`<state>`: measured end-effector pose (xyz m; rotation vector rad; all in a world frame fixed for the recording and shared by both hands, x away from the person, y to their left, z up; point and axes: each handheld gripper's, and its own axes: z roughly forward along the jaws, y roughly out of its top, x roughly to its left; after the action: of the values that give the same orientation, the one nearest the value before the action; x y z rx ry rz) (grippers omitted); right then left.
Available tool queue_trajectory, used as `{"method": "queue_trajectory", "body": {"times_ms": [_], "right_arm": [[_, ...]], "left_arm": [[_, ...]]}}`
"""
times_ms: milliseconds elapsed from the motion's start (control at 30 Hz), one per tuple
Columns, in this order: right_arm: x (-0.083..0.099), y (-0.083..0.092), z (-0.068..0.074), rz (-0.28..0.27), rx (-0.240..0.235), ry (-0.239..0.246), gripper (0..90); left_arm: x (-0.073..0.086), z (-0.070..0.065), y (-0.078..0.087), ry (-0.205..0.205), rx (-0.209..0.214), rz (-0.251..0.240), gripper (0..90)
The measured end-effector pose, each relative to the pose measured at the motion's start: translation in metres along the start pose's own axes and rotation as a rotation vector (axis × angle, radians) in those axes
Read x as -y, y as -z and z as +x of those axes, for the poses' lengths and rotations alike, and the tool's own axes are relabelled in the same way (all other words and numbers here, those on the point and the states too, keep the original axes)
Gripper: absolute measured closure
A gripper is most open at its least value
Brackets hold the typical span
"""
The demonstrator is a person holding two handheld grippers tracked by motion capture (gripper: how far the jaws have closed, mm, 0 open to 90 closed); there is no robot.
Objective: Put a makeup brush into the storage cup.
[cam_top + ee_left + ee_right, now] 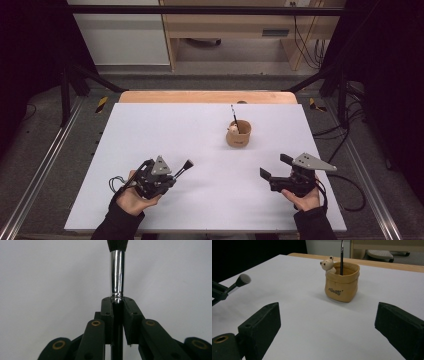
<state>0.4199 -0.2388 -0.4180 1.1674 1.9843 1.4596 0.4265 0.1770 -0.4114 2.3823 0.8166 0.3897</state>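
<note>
**Left jaws pinch a makeup brush; right jaws spread toward the bear pot**

From the high view I see my left gripper [176, 172] at the lower left of the frame, over the white table [165, 130]. It grips a makeup brush [184, 168] whose head points to the upper right, clear of the jaw tips. The left hand [131, 199] cups the gripper body from below, forearm coming up from the bottom edge.

The left gripper view gives me what the high view cannot: the jaws pressed in on the brush's black handle just below the chrome ferrule [117, 272], with the dark bristles cut off at the top edge of the frame.

My right gripper [274, 166] sits at the lower right of the high view, jaws spread wide with nothing between them, aimed to the upper left. The right hand [303, 198] holds it from behind and below.

The right gripper view shows the tan pot [342, 282] in the upper centre, well apart from the jaws. I can make out a small bear figure [328, 264] on its rim and a thin brush [341, 256] standing upright inside. At the left edge of that view the makeup brush's grey head shows, tilted upward above the table.
</note>
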Motion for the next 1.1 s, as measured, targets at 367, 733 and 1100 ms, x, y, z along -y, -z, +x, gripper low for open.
{"method": "queue_trajectory", "body": {"times_ms": [367,733,1100], "right_arm": [[-0.003,-0.001,0.007,-0.022,-0.025,-0.014,7.1],[-0.006,-0.001,0.009,-0.036,-0.01,-0.008,7.2],[-0.011,-0.002,0.013,-0.066,0.005,-0.032,7.1]], "left_arm": [[0.002,0.005,0.008,0.042,-0.026,-0.092,79.2],[0.004,0.01,0.012,0.118,-0.076,-0.175,79.1],[0.004,0.009,0.019,0.123,-0.099,-0.24,79.1]]}}
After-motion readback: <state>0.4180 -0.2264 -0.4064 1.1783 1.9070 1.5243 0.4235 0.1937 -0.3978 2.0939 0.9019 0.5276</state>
